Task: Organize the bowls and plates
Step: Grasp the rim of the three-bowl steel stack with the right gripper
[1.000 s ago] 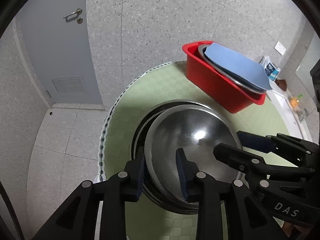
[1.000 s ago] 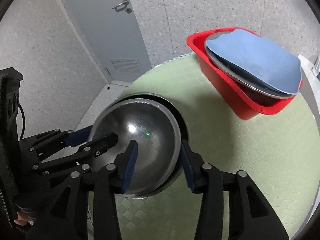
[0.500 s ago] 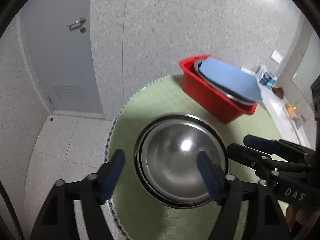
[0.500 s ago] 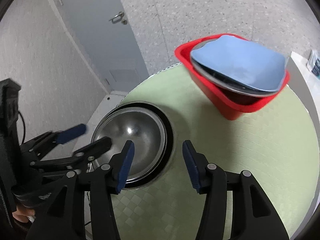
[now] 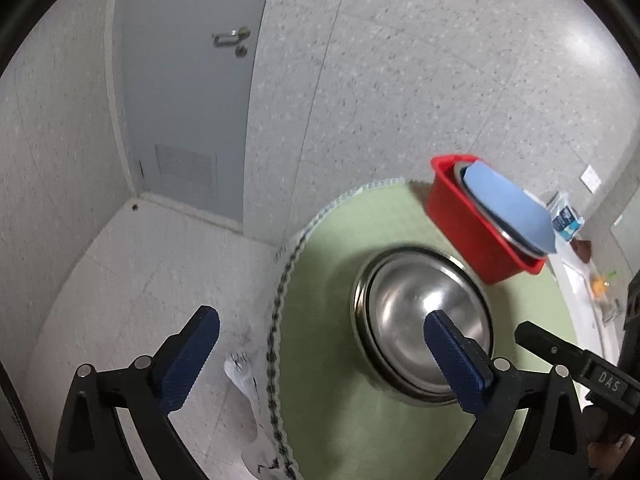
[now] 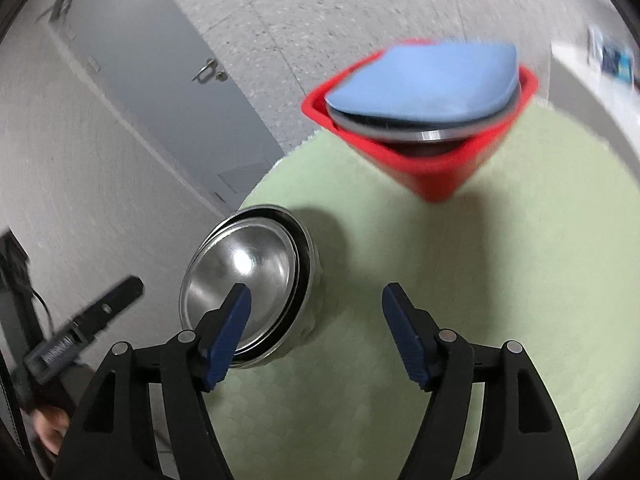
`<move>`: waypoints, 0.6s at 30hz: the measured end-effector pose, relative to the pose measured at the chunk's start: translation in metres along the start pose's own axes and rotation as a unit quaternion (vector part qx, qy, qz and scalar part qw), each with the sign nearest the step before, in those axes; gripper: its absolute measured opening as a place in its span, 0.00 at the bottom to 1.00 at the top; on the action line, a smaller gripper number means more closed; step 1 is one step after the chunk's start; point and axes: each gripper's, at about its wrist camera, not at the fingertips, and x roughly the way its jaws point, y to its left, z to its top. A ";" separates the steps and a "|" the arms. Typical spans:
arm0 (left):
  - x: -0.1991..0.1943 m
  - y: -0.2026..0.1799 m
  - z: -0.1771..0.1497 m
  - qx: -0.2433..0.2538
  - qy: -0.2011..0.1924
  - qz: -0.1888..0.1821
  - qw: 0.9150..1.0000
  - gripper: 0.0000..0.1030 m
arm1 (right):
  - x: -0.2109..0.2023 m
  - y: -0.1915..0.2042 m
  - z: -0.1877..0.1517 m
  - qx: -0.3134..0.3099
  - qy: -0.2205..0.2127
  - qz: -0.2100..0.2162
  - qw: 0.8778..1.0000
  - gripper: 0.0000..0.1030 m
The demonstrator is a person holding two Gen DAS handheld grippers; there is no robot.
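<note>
Speckled grey walls and a grey door (image 5: pixel 180 92) surround a round table with a pale green checked cloth (image 6: pixel 500 280). Nested shiny steel bowls (image 6: pixel 244 276) sit near its edge. Behind them, a red plastic tub (image 6: pixel 424 168) holds steel dishes under a blue plate (image 6: pixel 424 80). Left gripper (image 5: pixel 320 348) and right gripper (image 6: pixel 316 328) hover above, jaws spread wide, holding nothing.

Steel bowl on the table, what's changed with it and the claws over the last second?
Both claws let go of the steel bowl: the left claw and right claw opened wide and pulled back and up. The bowl now sits nested in the bowl stack on the green table. The red tub with the blue plate stayed put.
</note>
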 end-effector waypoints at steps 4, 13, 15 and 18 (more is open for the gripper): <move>0.012 -0.001 -0.005 -0.003 0.019 -0.010 1.000 0.97 | 0.015 -0.006 -0.004 0.035 0.017 0.021 0.999 0.68; 0.044 -0.003 0.002 -0.003 0.045 -0.023 0.999 0.97 | 0.048 -0.005 -0.011 0.071 0.049 0.043 0.995 0.69; 0.051 -0.004 0.002 -0.001 0.053 -0.027 0.998 0.96 | 0.054 -0.007 -0.012 0.077 0.054 0.045 0.995 0.69; 0.062 0.000 0.004 -0.013 0.069 -0.041 0.997 0.91 | 0.060 -0.011 -0.014 0.090 0.060 0.054 0.993 0.69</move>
